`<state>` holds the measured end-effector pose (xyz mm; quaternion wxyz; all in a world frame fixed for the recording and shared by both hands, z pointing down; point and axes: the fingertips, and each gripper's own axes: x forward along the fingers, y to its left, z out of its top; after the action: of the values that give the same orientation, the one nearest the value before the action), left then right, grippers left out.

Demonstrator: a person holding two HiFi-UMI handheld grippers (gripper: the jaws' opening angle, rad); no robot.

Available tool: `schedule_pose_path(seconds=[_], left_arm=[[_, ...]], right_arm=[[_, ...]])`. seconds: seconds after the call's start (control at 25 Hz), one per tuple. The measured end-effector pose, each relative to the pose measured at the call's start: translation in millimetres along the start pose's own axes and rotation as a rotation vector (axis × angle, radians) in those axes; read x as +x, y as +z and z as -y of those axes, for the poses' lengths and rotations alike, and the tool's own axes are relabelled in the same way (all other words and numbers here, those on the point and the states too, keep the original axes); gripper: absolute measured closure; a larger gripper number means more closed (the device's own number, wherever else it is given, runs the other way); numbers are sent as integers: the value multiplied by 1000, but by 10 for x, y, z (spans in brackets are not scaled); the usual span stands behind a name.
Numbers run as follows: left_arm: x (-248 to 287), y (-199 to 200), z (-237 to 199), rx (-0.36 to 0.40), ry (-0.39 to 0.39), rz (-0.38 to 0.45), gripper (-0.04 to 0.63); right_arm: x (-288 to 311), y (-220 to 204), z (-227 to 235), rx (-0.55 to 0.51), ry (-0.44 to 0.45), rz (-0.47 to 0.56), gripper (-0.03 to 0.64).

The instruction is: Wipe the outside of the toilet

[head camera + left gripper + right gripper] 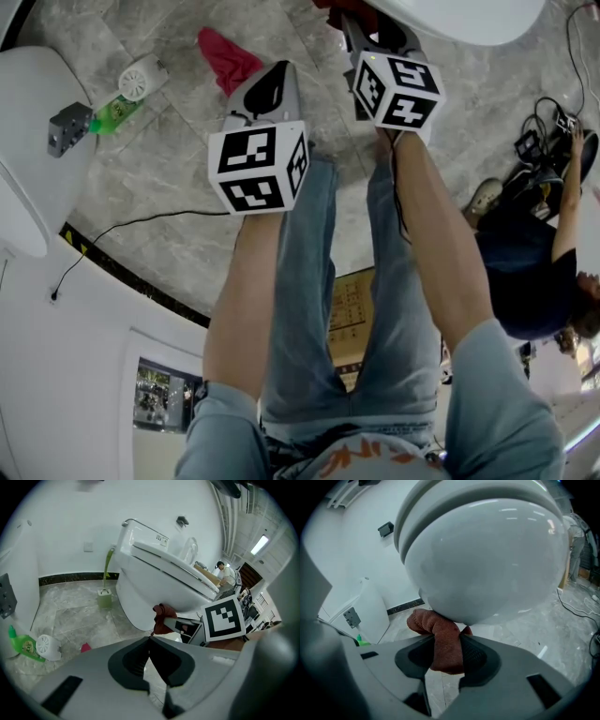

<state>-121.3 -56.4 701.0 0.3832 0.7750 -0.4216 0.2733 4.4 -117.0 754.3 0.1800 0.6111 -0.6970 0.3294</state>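
- Closest to lens: right gripper (446, 651), jaws clamped on a reddish-brown cloth (440, 632); the wad fills the gap between the pads and sticks out above them.
- Top of the cloth touches the underside of the toilet bowl (487, 559) at its rounded front. Lid is down.
- Head view: right gripper (370, 37) reaches up under the bowl rim (459, 14); its tips are hidden there.
- left gripper (149, 641): jaws closed tip to tip, nothing between them. It is held apart from the bowl, over the grey tiled floor (178, 159).
- On the floor, left of the toilet: red rag (228, 56), green bottle (117, 112) lying down, white round container (142, 77) touching it.
- Green brush holder (105, 598) stands by the wall beside the toilet base.
- Second person (530, 272) at far right, well apart.
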Motion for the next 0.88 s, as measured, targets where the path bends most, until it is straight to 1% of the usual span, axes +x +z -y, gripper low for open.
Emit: schedule_pose_path(seconds=[0.24, 0.52, 0.88], left_arm=[[44, -8, 187, -16, 14, -9, 597], [168, -11, 551, -23, 12, -14, 597], [403, 40, 1030, -27, 9, -17, 597]], right_arm=[[-101, -38, 177, -39, 26, -40, 471], [-241, -84, 454, -57, 40, -74, 469], [-403, -44, 1005, -77, 36, -99, 469]])
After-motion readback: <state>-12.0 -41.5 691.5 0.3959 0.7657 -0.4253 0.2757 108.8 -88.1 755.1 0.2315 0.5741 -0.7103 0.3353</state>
